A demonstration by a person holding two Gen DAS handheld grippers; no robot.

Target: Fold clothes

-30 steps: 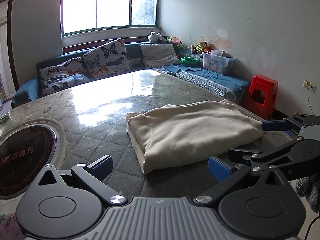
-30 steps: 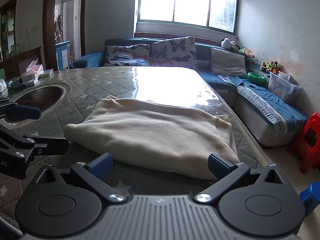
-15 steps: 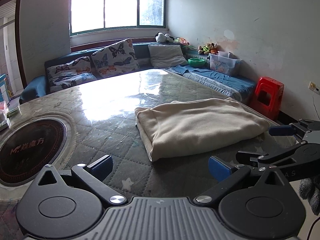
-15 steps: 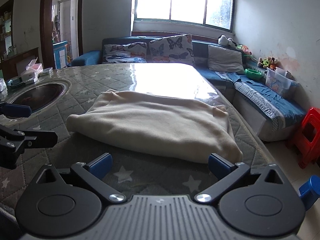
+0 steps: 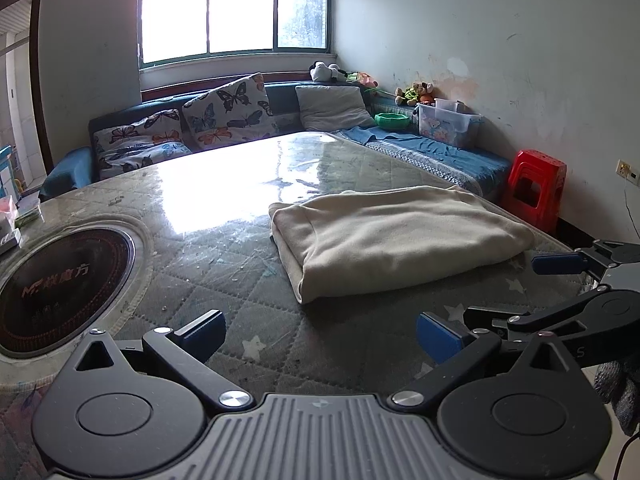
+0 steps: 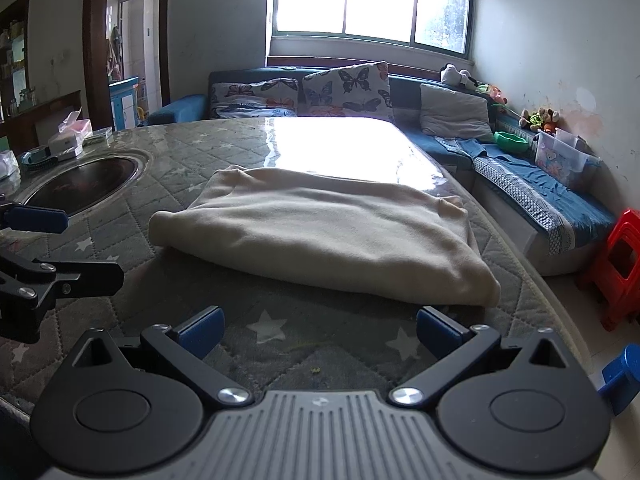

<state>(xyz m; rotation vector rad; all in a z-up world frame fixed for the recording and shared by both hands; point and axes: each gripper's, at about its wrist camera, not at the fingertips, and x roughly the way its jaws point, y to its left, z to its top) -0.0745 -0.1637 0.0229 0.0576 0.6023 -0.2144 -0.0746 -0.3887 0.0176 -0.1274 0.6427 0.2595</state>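
At frame centre, a folded cream garment (image 5: 396,236) is seen lying on the quilted worktop (image 5: 224,264). The left claw (image 5: 320,336) and right claw (image 6: 318,330) are held apart, empty, near its edge. Any further fold is best started by gripping both near corners evenly.

One folded cream garment (image 5: 400,240), two butterfly cushions (image 5: 228,114), one grey pillow (image 5: 332,106), one red stool (image 5: 534,188)
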